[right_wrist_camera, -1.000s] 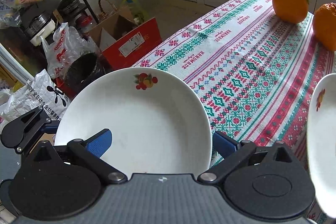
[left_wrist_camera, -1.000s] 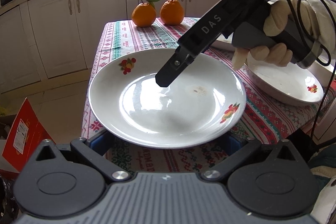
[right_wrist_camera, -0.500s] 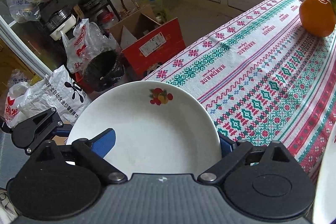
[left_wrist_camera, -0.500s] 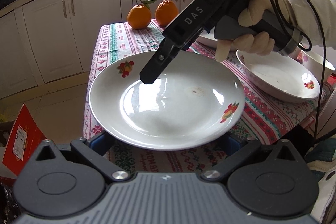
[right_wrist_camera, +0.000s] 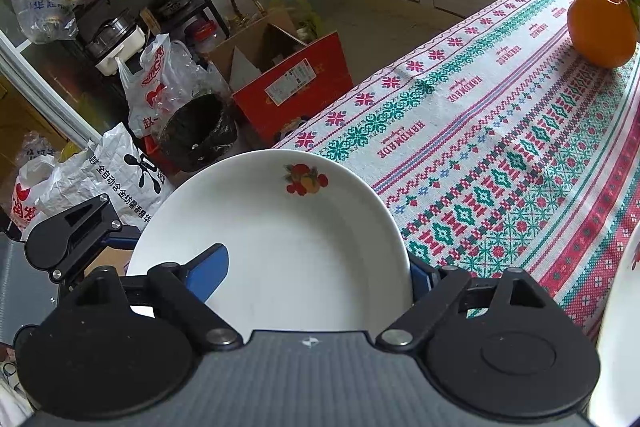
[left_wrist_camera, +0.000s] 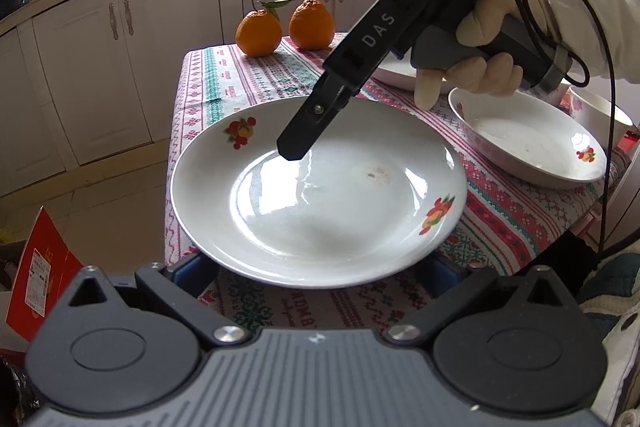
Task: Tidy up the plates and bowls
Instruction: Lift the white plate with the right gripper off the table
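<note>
**Two grippers meet over one plate at the table's corner**

Nearest us, the plate (left_wrist_camera: 320,195) rides over the left gripper (left_wrist_camera: 320,269), hiding both fingertips; we cannot tell whether those jaws pinch its near rim or merely sit beneath it. In the right wrist view the same plate (right_wrist_camera: 280,251) lies between the fingers of the right gripper (right_wrist_camera: 316,269): the blue left pad (right_wrist_camera: 208,271) rests over the plate's inner face, while the right pad is tucked under the rim, mostly hidden. These jaws are closing, having stood far wider a second ago, and we cannot make out firm pressure yet. The plate itself has hardly shifted.

Only the left view shows the right gripper's black finger (left_wrist_camera: 308,131) angling down onto the plate's far half, held by a gloved hand (left_wrist_camera: 476,59). Beyond it to the right sits a bowl (left_wrist_camera: 528,143), another cut off by the frame. Farthest, two oranges (left_wrist_camera: 284,31) stand on the patterned tablecloth (left_wrist_camera: 240,83). Only the right view shows the red box (right_wrist_camera: 292,83) on the floor.
</note>
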`<state>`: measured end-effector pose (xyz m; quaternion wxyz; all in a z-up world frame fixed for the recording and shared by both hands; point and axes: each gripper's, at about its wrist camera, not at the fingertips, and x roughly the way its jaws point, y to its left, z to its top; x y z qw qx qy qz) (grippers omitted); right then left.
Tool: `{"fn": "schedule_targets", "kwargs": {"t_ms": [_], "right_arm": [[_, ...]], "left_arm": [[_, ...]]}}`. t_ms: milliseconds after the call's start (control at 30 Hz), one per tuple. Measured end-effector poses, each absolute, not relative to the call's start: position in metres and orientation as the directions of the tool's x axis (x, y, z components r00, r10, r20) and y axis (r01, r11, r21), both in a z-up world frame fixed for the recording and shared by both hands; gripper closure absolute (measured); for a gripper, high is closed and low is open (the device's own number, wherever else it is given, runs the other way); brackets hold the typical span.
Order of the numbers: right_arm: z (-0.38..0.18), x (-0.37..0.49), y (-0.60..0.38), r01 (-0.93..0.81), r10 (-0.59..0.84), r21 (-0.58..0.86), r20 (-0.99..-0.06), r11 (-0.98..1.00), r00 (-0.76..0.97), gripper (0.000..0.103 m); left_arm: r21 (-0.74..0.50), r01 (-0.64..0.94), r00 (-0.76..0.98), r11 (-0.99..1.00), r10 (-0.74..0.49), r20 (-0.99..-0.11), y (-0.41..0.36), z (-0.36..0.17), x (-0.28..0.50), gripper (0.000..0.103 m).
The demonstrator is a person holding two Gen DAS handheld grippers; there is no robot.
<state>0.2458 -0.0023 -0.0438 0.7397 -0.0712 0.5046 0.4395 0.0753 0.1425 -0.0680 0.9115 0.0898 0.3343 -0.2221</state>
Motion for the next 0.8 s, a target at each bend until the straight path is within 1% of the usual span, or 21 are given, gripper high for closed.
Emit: {"fn": "schedule_targets", "kwargs": {"t_ms": [400,800], "right_arm": [[-0.035,0.272,-0.01,-0.708,0.579,0.311,-0.798,0.634,0.168,0.011],[-0.041,0.304,-0.019,-0.676,0.559,0.285,-0.798,0.68,0.226,0.011]], "left_arm": [[0.02,0.494,0.667,0.869,-0.364,-0.65,0.139,-0.065,0.105,0.001],[0.024,0.518,0.654,0.855,-0.377,-0.655,0.134,-0.069,0.14,0.001]]}}
